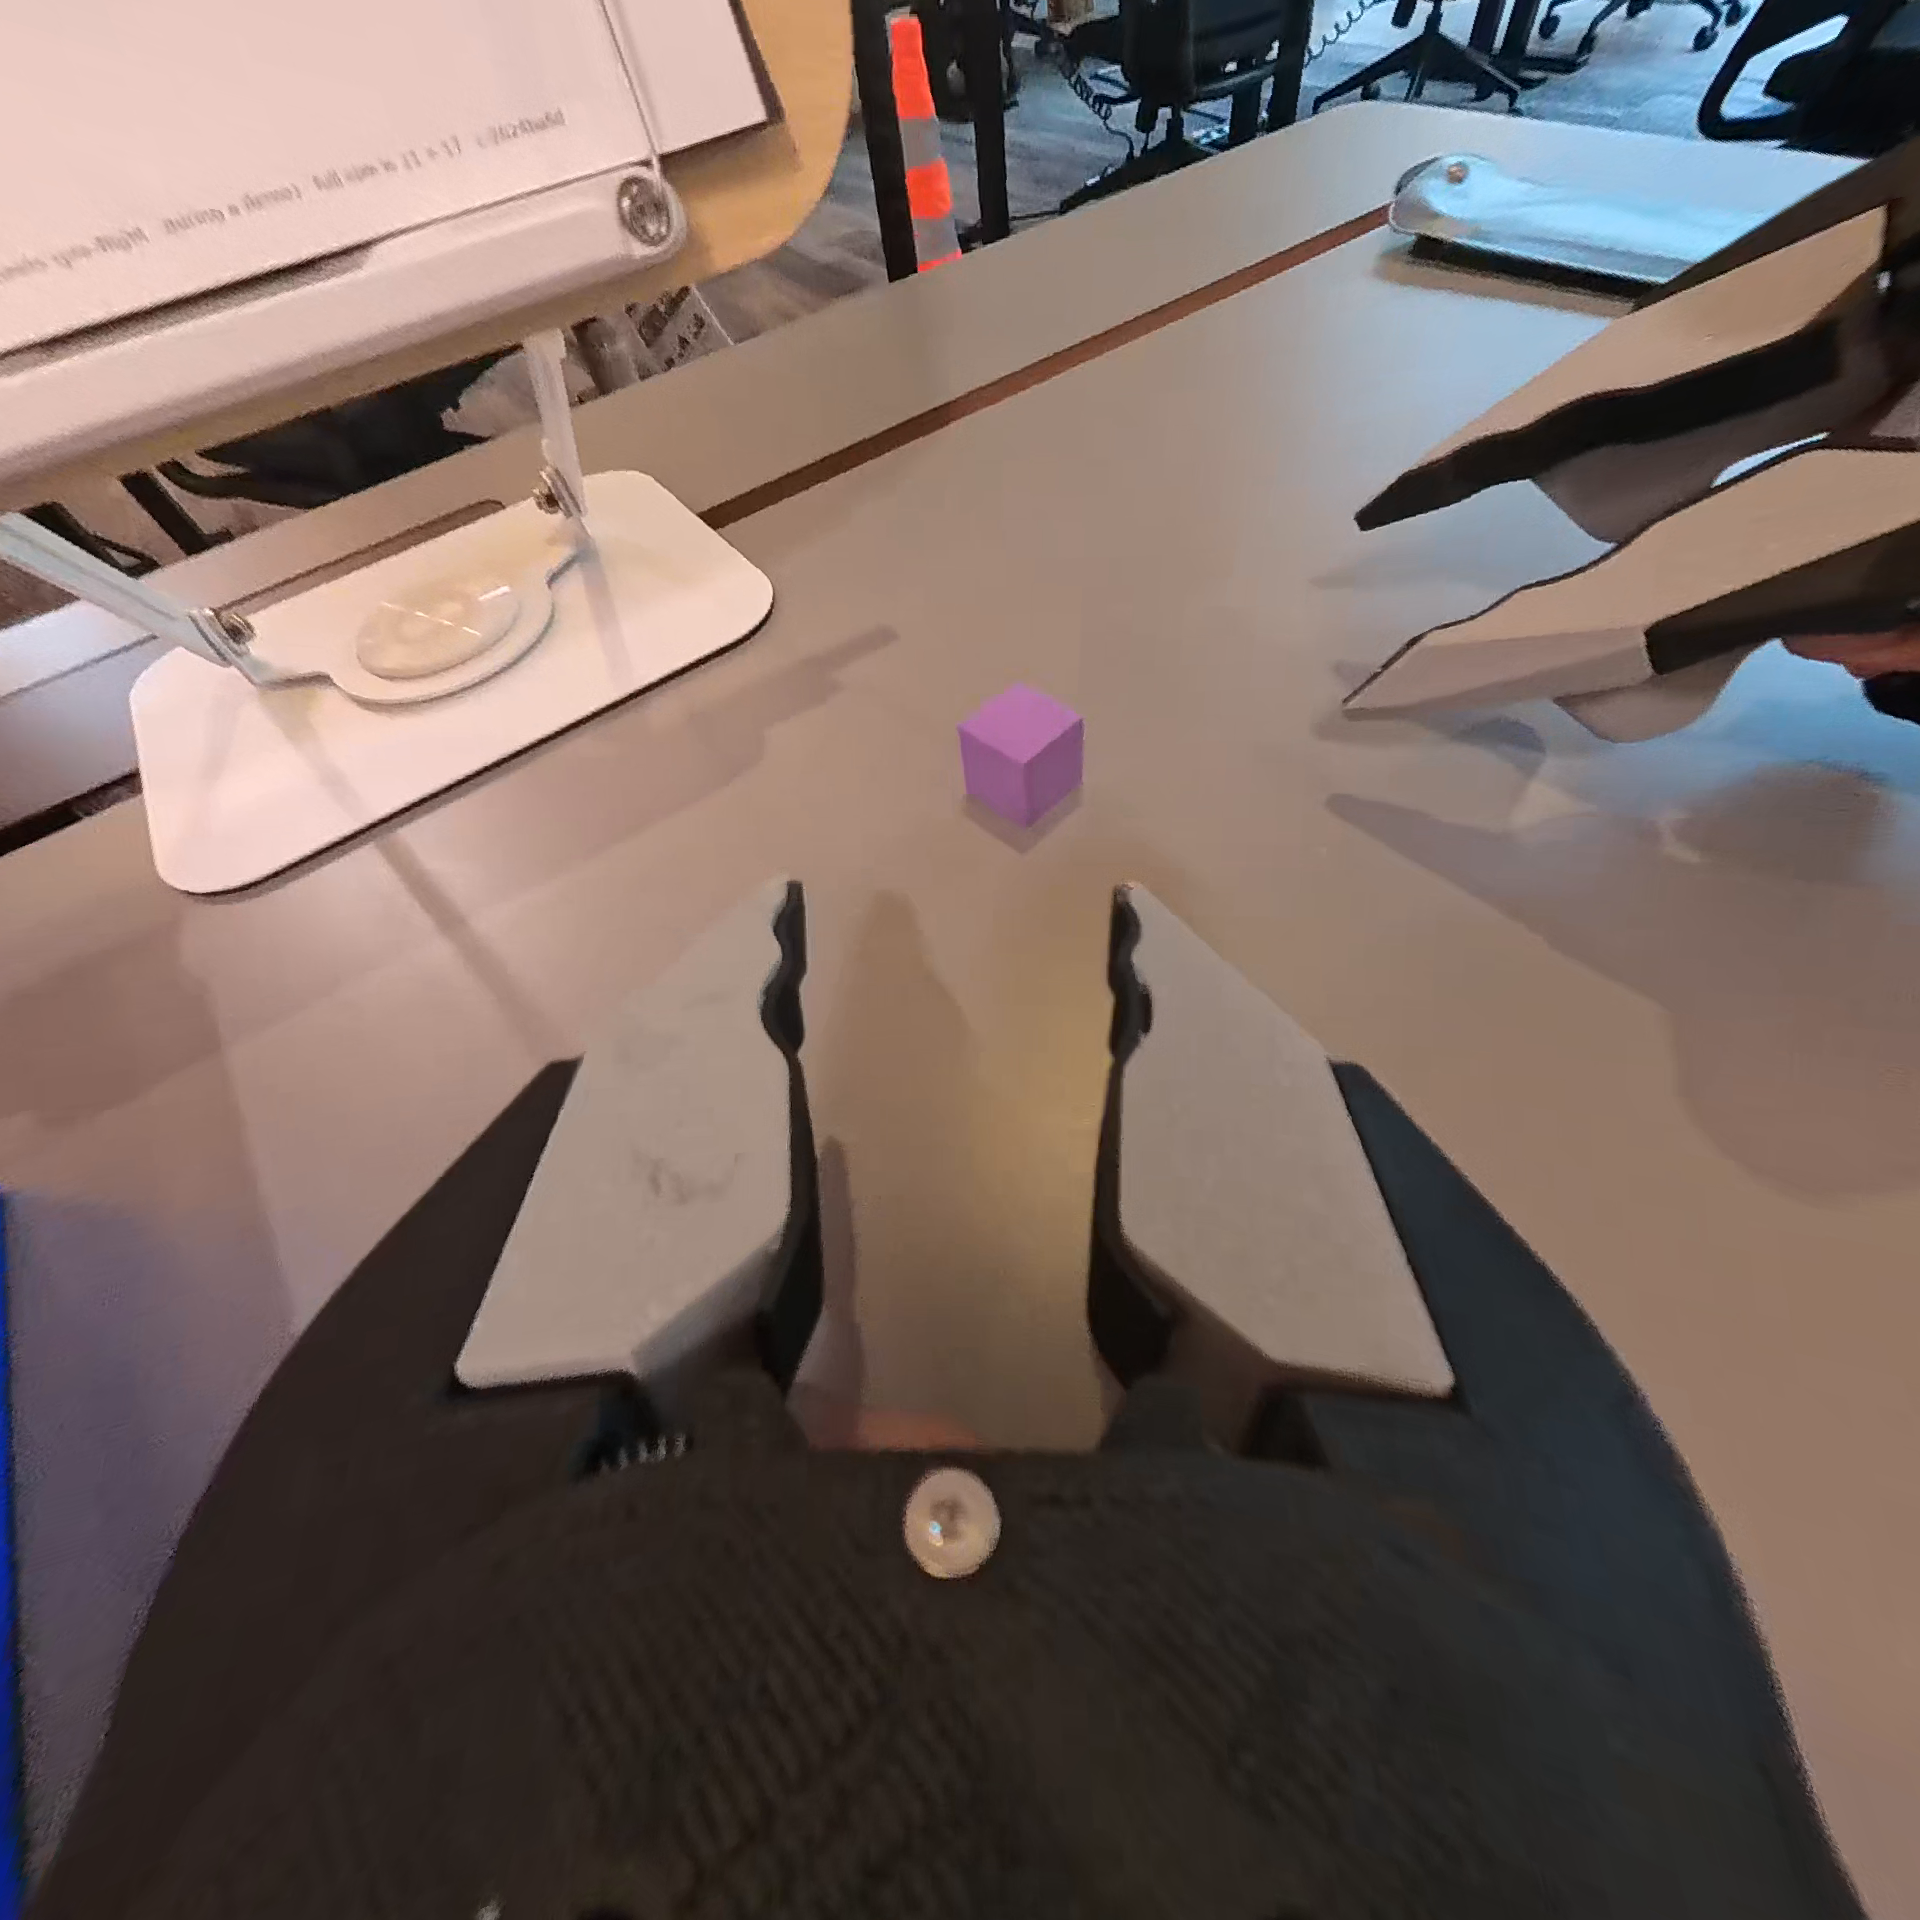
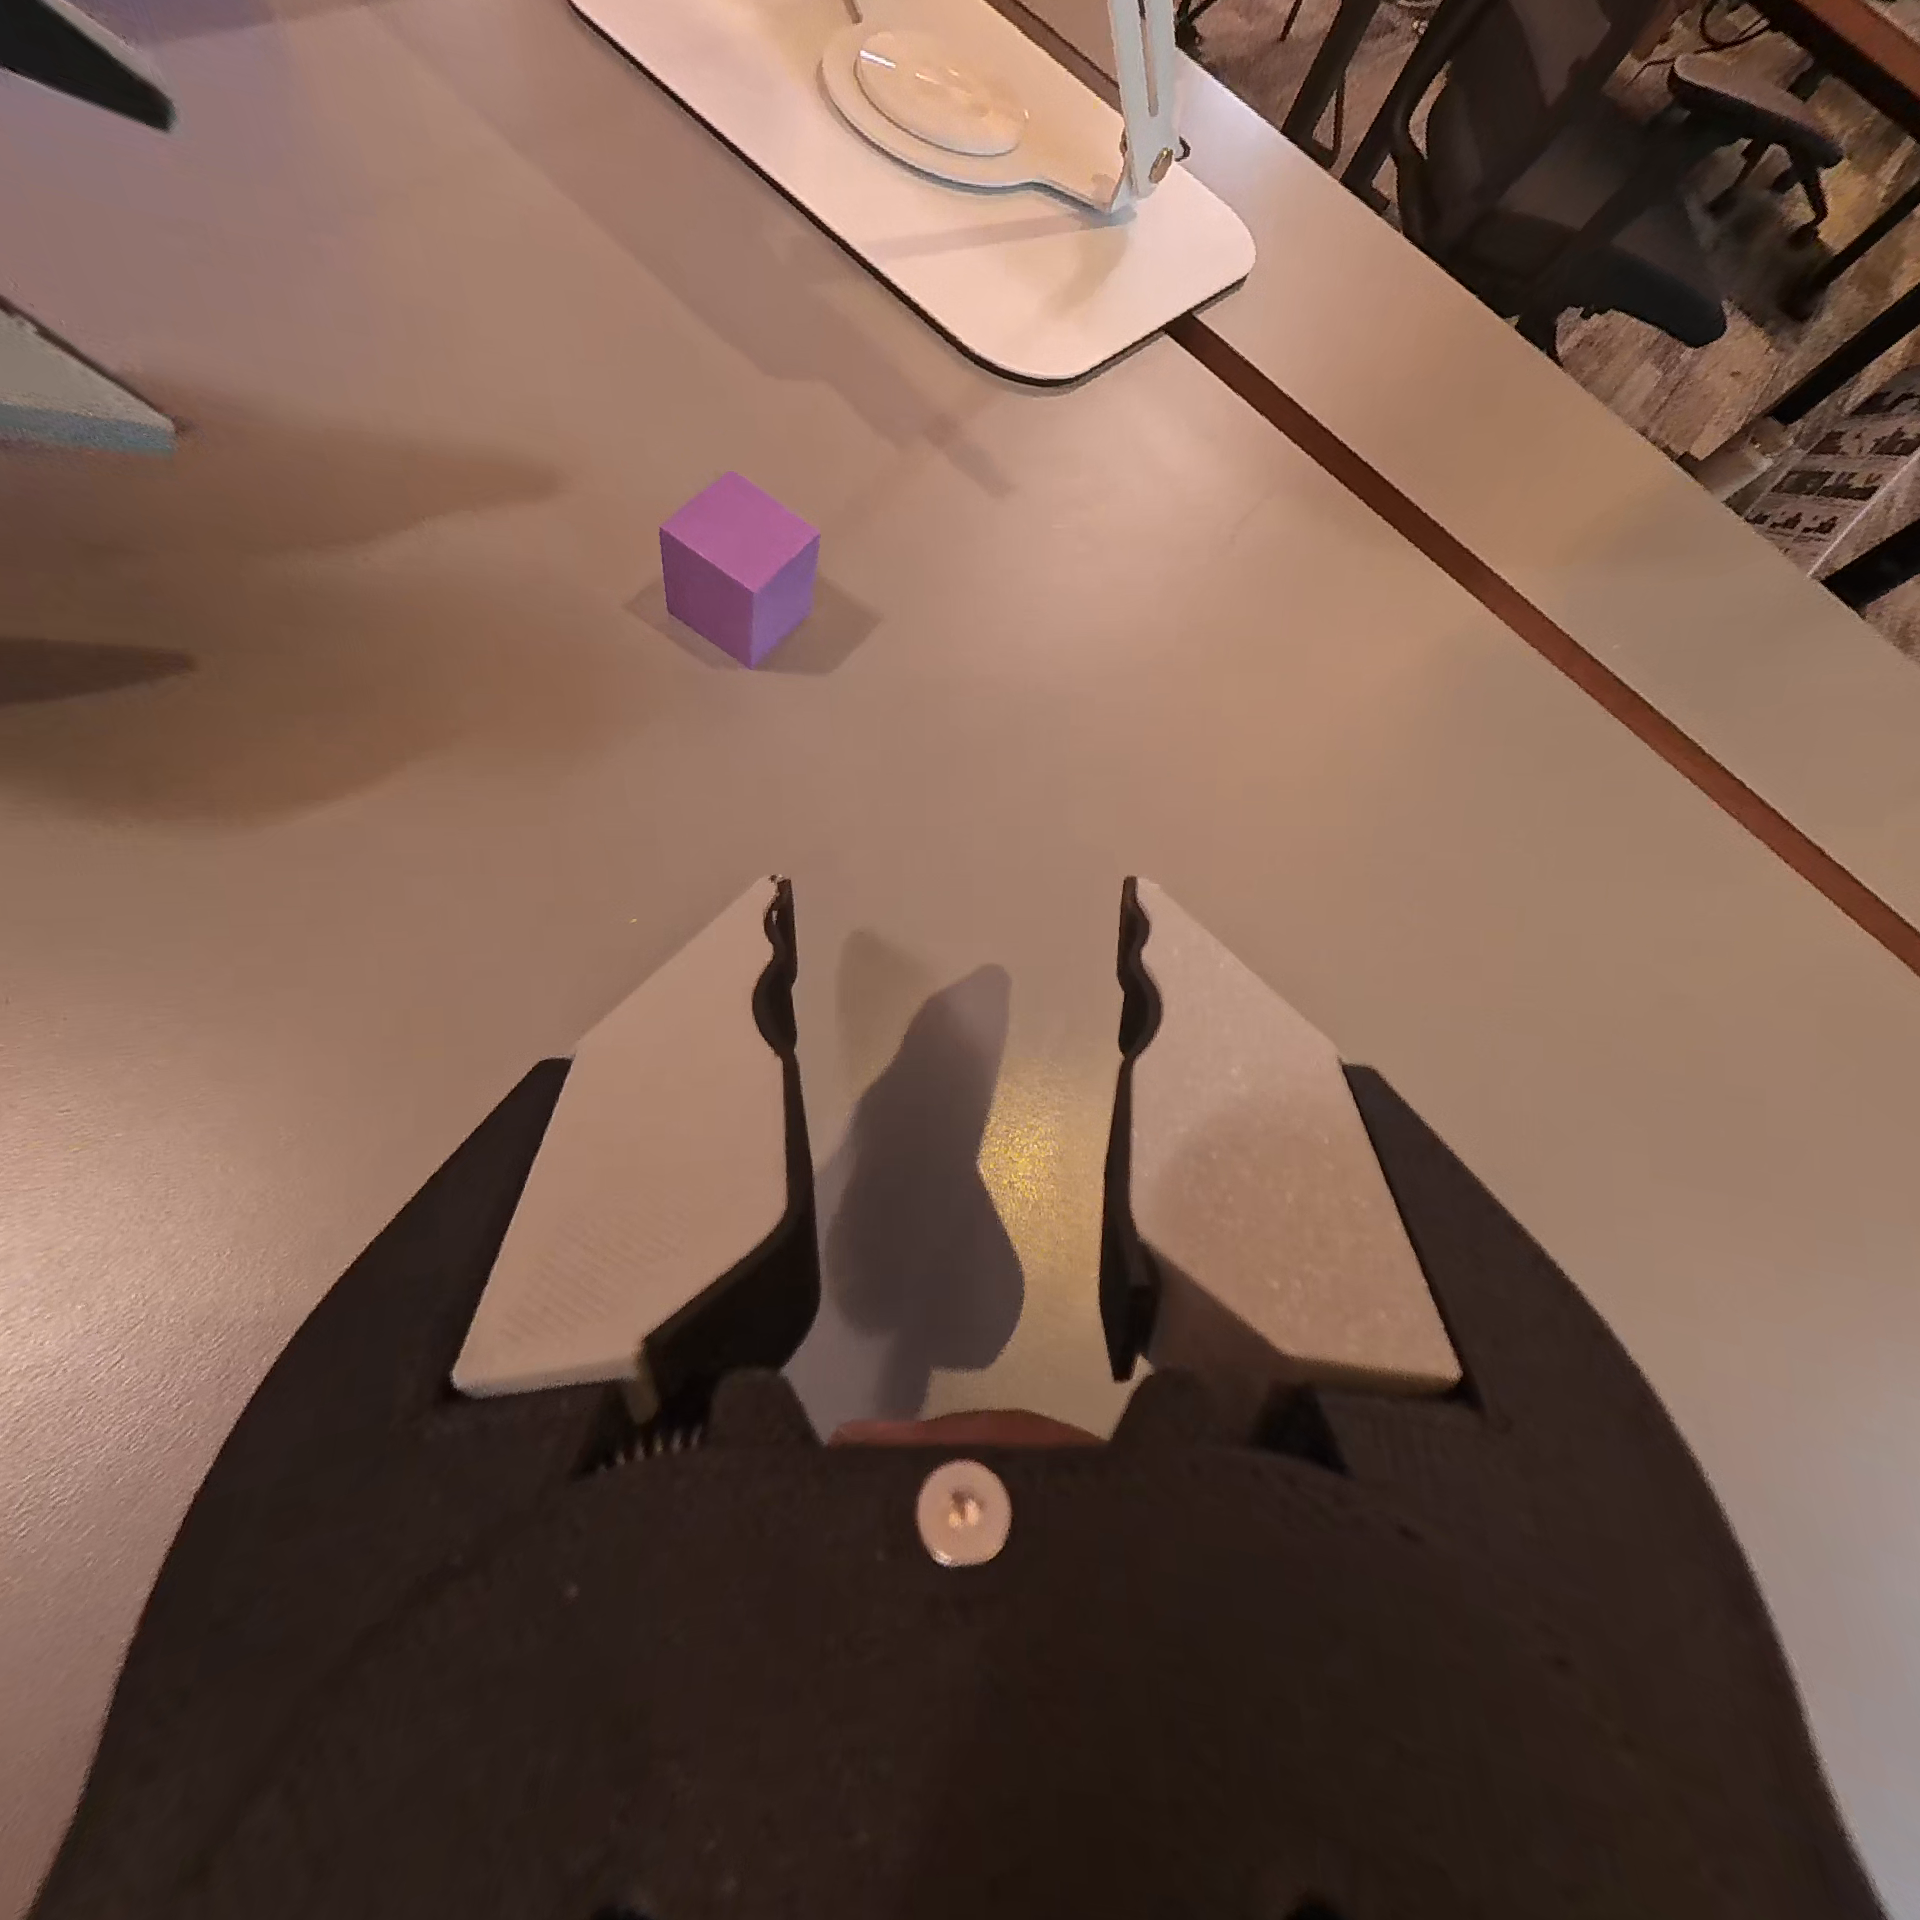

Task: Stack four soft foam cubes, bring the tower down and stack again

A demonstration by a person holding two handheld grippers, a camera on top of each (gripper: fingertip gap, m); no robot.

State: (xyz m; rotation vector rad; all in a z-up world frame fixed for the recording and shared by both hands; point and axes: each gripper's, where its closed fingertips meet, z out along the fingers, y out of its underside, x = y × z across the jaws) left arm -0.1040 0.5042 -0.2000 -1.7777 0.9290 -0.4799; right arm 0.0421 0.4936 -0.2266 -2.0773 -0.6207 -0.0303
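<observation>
Both the left gripper (image 1: 956, 894) and right gripper (image 2: 956, 888) hang spread and empty, the lone purple cube (image 1: 1020, 753) just ahead of them, and I reckon a hard pinch could squash or flick it away.

A grey desk (image 1: 1195, 520) fills most of both views, a dark brown seam crossing it; at upper left of the left wrist view a white stand (image 1: 457, 665) with a flat base carries a tilted white board; an orange-and-grey traffic cone (image 1: 928, 156) stands top centre; a metal clip (image 1: 1507, 203) lies upper right; office chairs (image 2: 1621, 197) occupy the right wrist view's upper right.
</observation>
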